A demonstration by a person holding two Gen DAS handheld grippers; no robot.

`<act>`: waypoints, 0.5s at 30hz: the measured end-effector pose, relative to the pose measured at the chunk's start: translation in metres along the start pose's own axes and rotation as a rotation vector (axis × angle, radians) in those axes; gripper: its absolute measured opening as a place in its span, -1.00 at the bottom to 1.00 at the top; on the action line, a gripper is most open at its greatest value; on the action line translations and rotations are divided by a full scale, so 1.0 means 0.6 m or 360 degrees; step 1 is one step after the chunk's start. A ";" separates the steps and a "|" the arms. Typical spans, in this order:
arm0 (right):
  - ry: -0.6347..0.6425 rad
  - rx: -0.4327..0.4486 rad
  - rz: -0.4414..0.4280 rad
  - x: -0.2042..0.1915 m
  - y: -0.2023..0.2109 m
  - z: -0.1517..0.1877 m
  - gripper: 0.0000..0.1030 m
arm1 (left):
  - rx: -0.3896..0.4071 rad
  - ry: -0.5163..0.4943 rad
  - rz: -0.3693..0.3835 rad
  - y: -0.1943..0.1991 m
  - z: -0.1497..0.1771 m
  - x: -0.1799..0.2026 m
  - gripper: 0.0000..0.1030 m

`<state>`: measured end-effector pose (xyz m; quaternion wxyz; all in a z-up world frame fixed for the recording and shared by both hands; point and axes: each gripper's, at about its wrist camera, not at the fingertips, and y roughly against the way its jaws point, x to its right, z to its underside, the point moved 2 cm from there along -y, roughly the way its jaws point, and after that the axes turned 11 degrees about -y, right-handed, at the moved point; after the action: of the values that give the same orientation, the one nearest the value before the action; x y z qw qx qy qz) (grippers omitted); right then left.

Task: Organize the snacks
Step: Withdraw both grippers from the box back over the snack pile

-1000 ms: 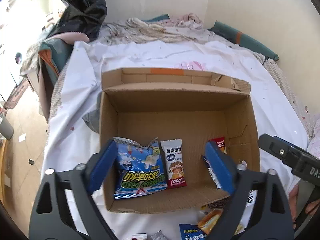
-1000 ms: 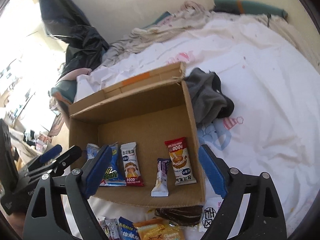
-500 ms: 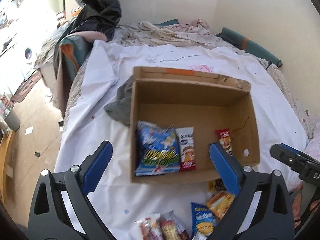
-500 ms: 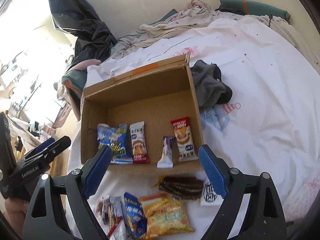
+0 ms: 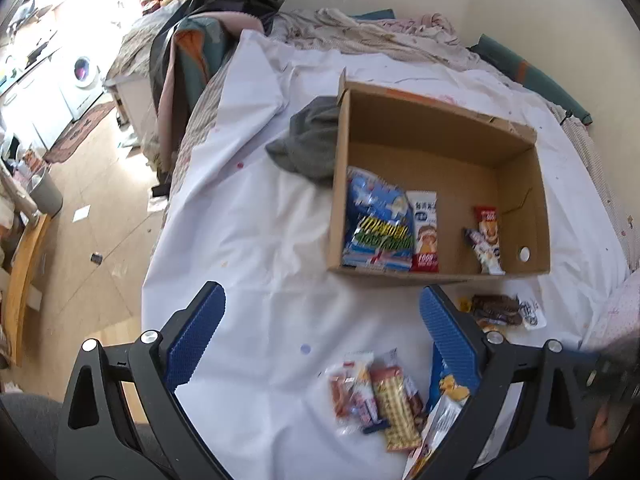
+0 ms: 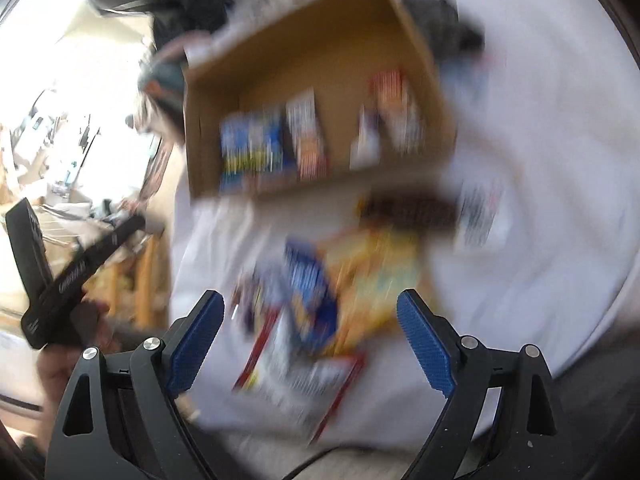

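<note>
Snack packets (image 5: pixel 390 230) in box (image 5: pixel 524 184); loose packets (image 5: pixel 384 392) before it.

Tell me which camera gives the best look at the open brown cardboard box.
The left wrist view: the open brown cardboard box is sharp there, with its four snack packets readable along the near wall. The right wrist view also frames the box whole, but motion blur smears its edges and contents.

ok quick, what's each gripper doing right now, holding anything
left gripper: open, holding nothing, over the white bedsheet.
right gripper: open, holding nothing, above the loose snack packets; view is blurred.
</note>
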<state>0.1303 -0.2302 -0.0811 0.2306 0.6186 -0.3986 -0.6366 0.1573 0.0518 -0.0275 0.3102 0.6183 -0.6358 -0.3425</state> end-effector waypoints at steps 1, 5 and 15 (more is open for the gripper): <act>-0.0071 -0.0092 0.0004 0.010 -0.017 0.017 0.76 | -0.0013 0.0006 0.0003 0.000 0.005 -0.001 0.87; -0.0349 -0.0330 0.0045 0.045 -0.080 0.072 0.76 | -0.0040 0.0048 0.0033 -0.001 0.015 -0.004 0.87; -0.0448 -0.0388 0.0143 0.033 -0.167 0.101 0.76 | -0.0033 0.0065 0.0058 0.001 0.012 -0.003 0.87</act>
<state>0.0887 -0.1745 -0.1775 0.2740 0.4727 -0.3740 -0.7494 0.1514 0.0541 -0.0310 0.3358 0.6102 -0.6368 -0.3308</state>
